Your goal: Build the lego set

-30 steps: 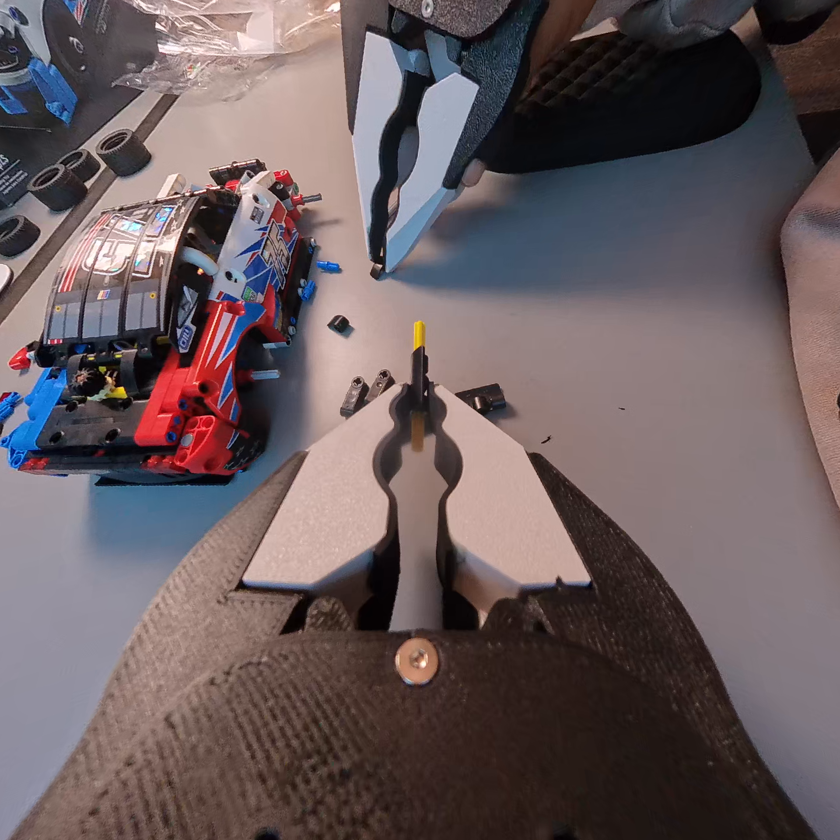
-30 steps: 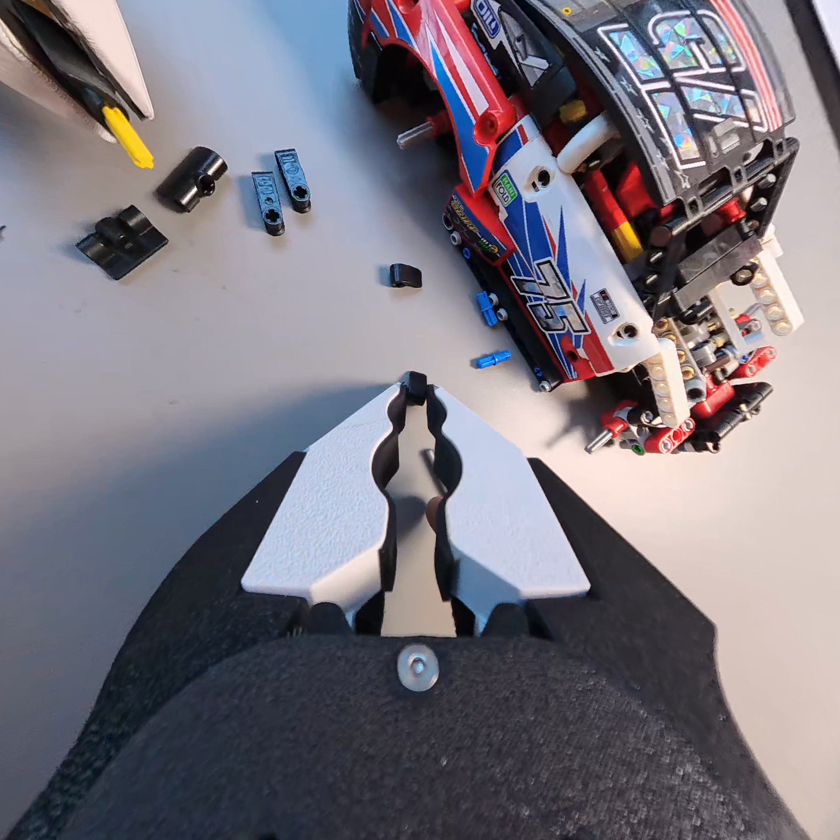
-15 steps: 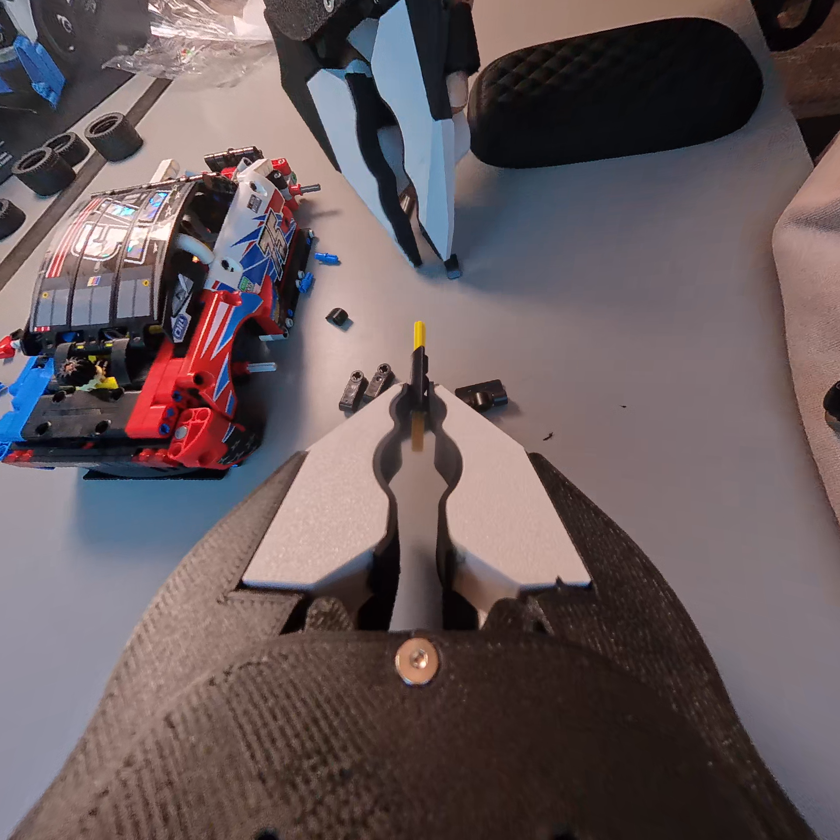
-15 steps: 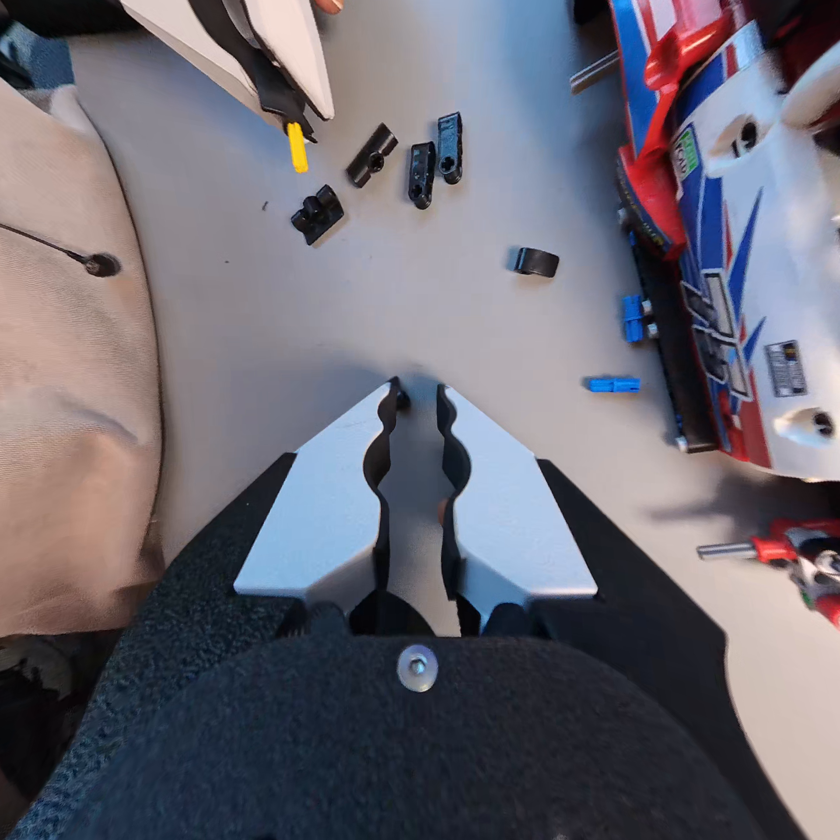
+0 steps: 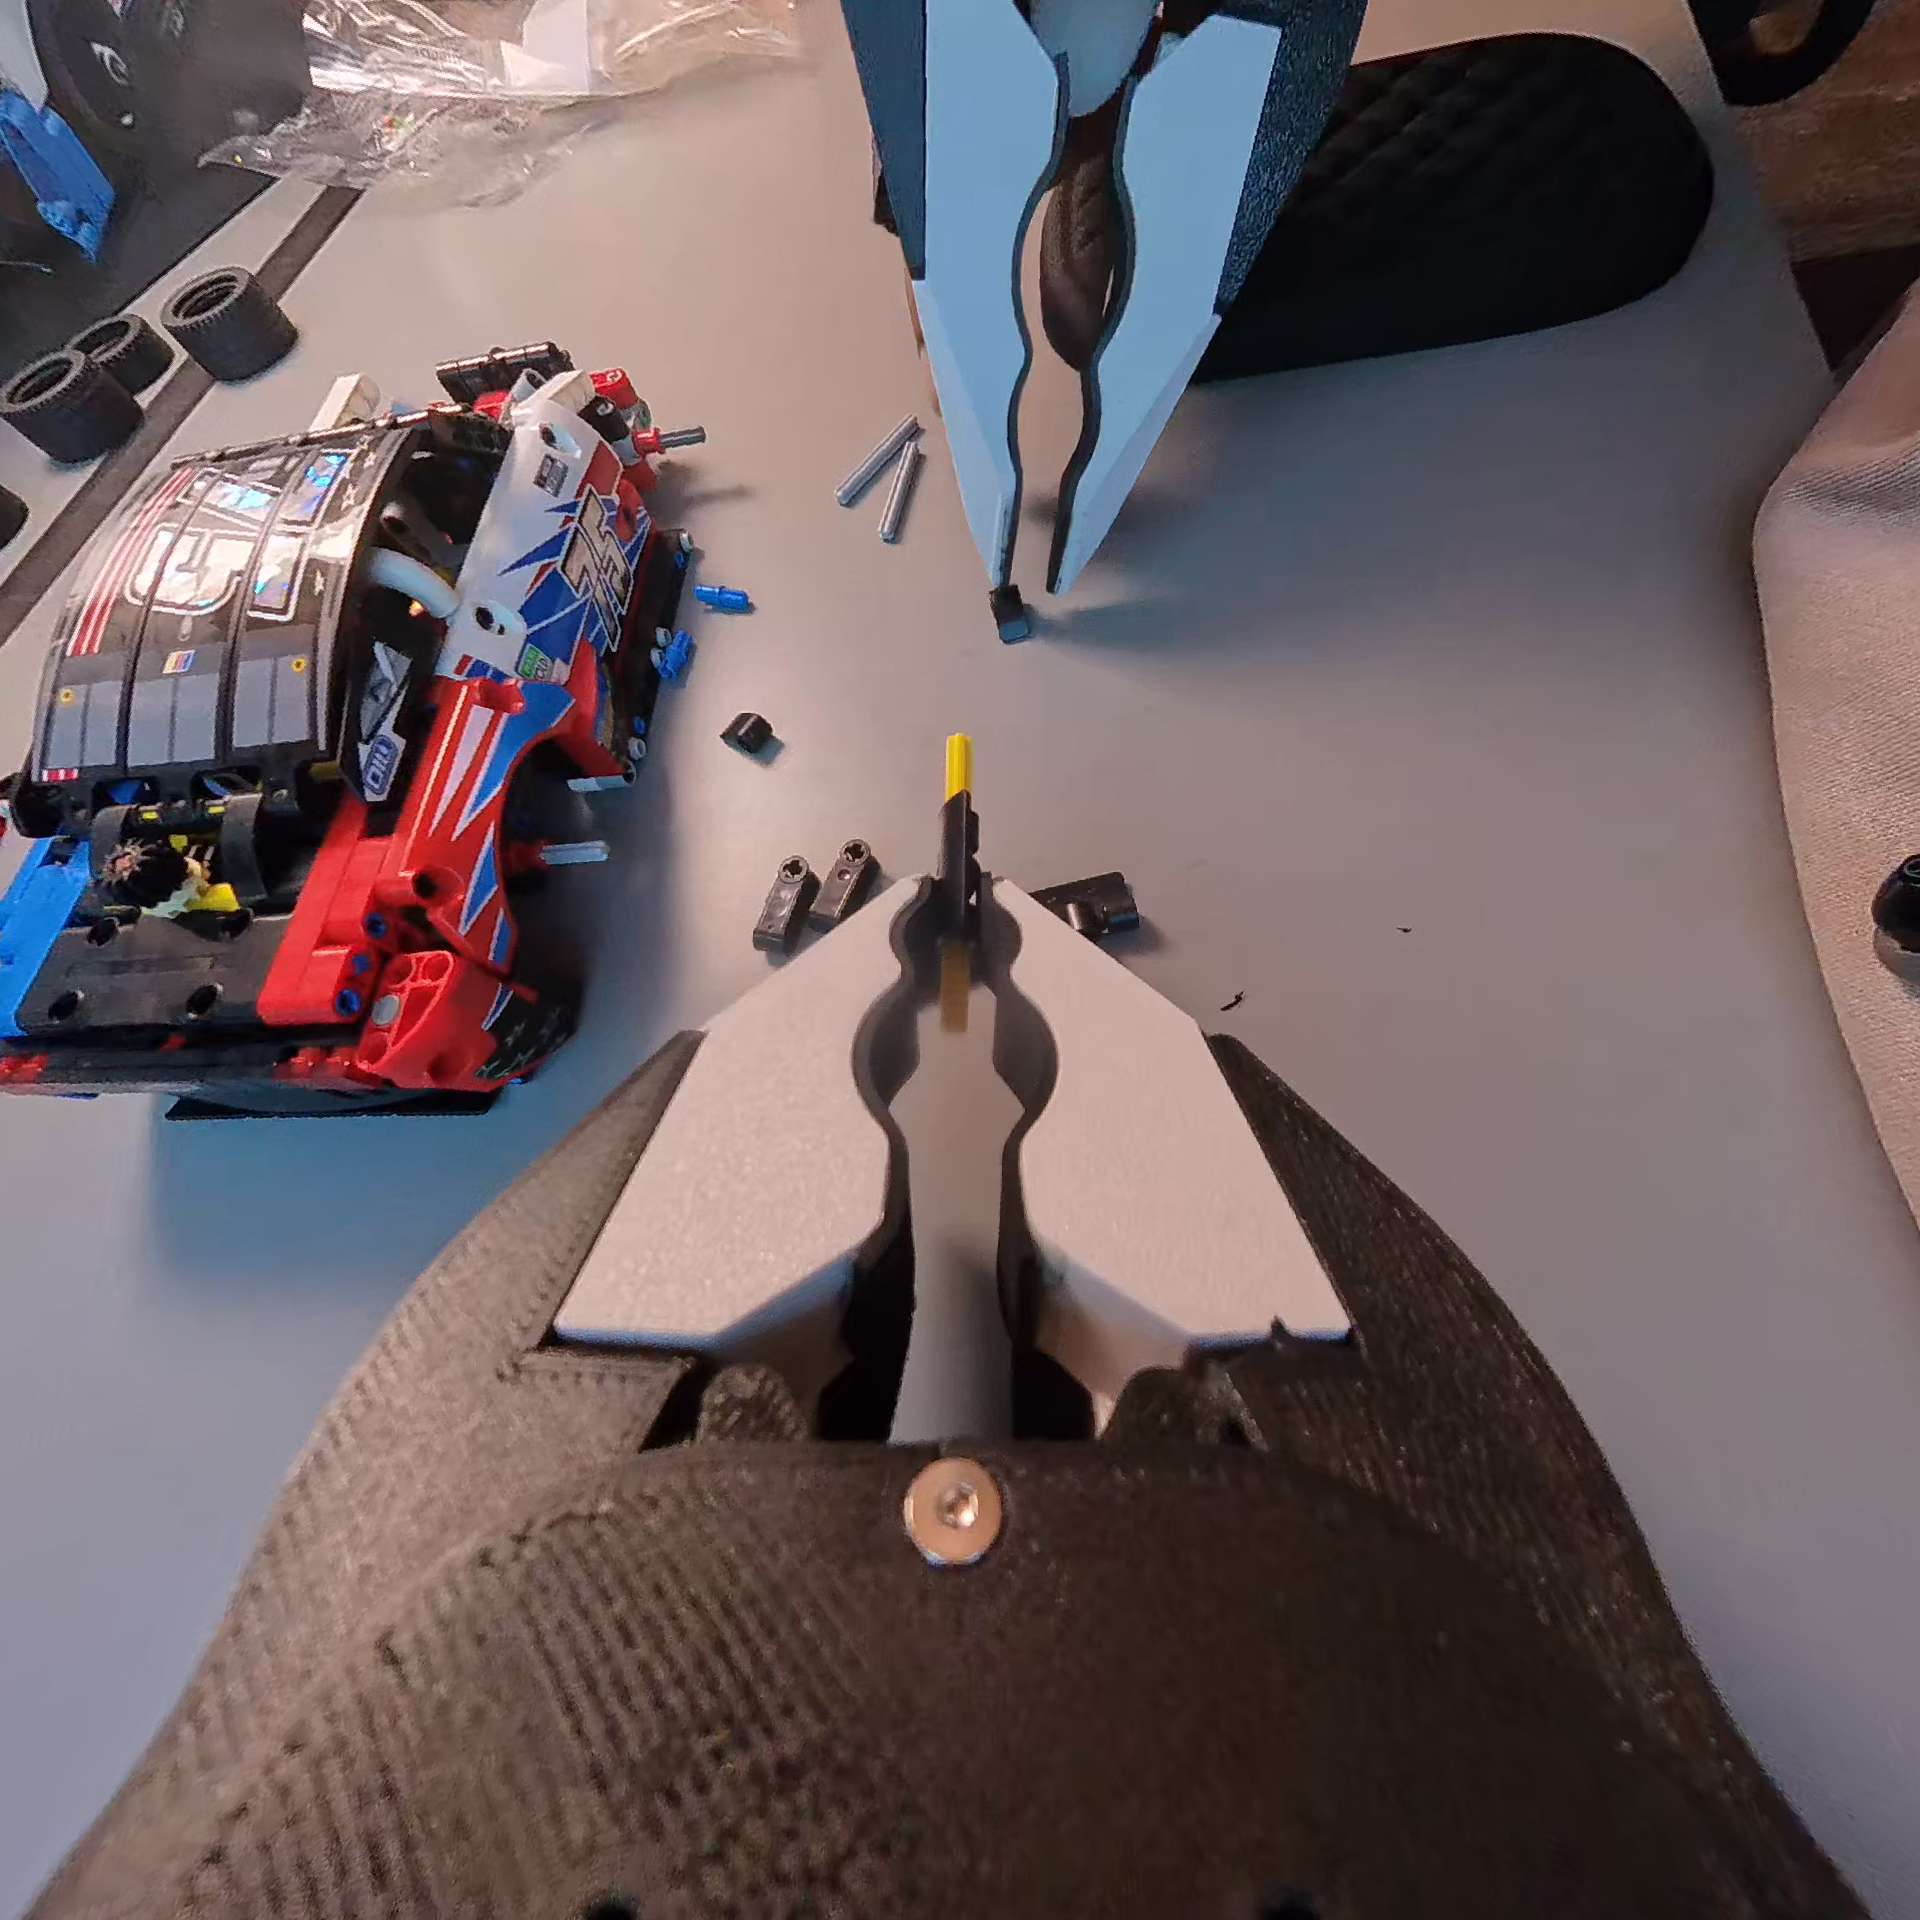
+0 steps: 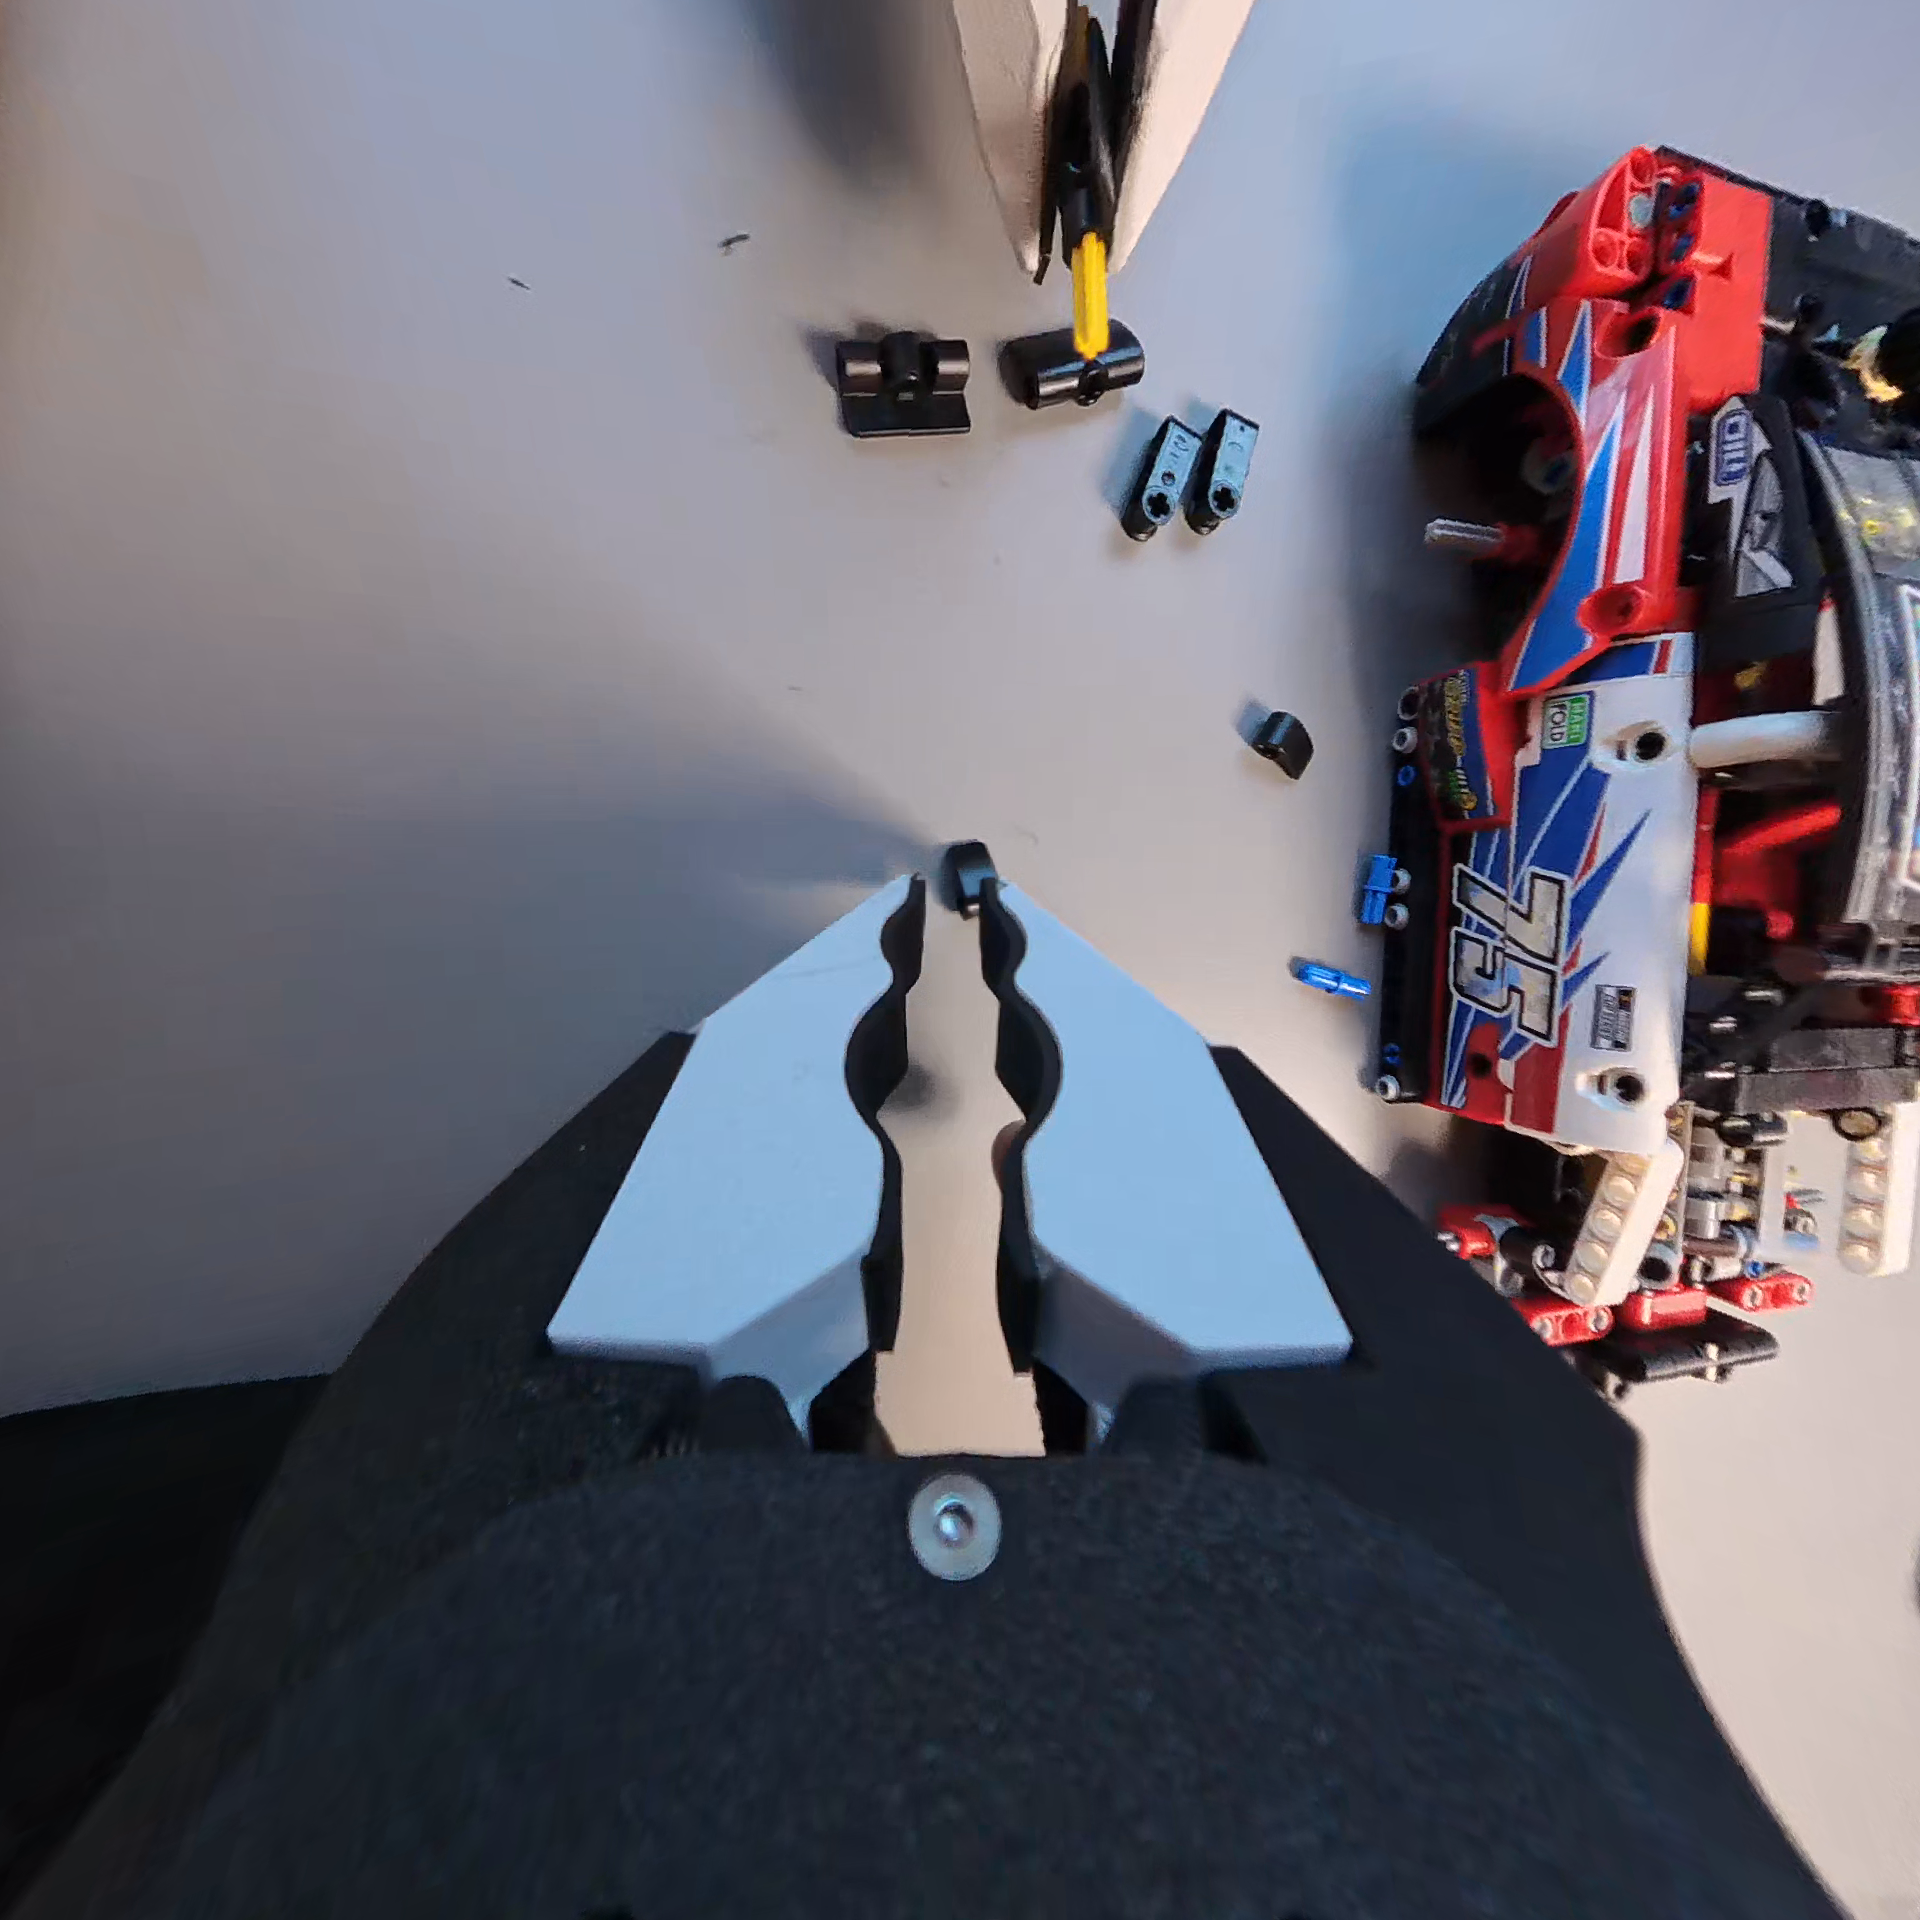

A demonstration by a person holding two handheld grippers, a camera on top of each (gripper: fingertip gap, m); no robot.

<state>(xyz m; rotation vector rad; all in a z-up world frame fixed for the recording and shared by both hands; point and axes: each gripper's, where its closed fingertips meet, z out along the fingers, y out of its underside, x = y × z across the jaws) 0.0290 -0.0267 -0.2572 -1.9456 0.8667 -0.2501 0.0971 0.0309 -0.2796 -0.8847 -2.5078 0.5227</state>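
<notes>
The red, white and blue lego car (image 5: 343, 727) lies on the grey table, and it also shows in the right wrist view (image 6: 1662, 779). My left gripper (image 5: 956, 883) is shut on a yellow axle (image 5: 957, 764) that carries a black connector, held just above the table; the axle also shows in the right wrist view (image 6: 1089, 296). My right gripper (image 6: 951, 894) is open with a narrow gap. A small black piece (image 6: 966, 873) rests on the table at its right fingertip. The left wrist view shows that gripper (image 5: 1029, 587) pointing down over the piece (image 5: 1010, 620).
Loose parts lie between the grippers: two black links (image 6: 1195, 478), a black connector (image 6: 1070, 364), a black plate piece (image 6: 904, 384), a black bush (image 6: 1280, 743), blue pins (image 6: 1330, 979), grey axles (image 5: 883, 473). Tyres (image 5: 229, 322), a plastic bag (image 5: 520, 94), a black pad (image 5: 1455, 187) lie beyond. My right fingertips sit around 10 cm from my left ones.
My right gripper was shut on the small black piece; it has turned, moved right and opened, and the piece now rests at its tip on the table. The left gripper has stayed in place.
</notes>
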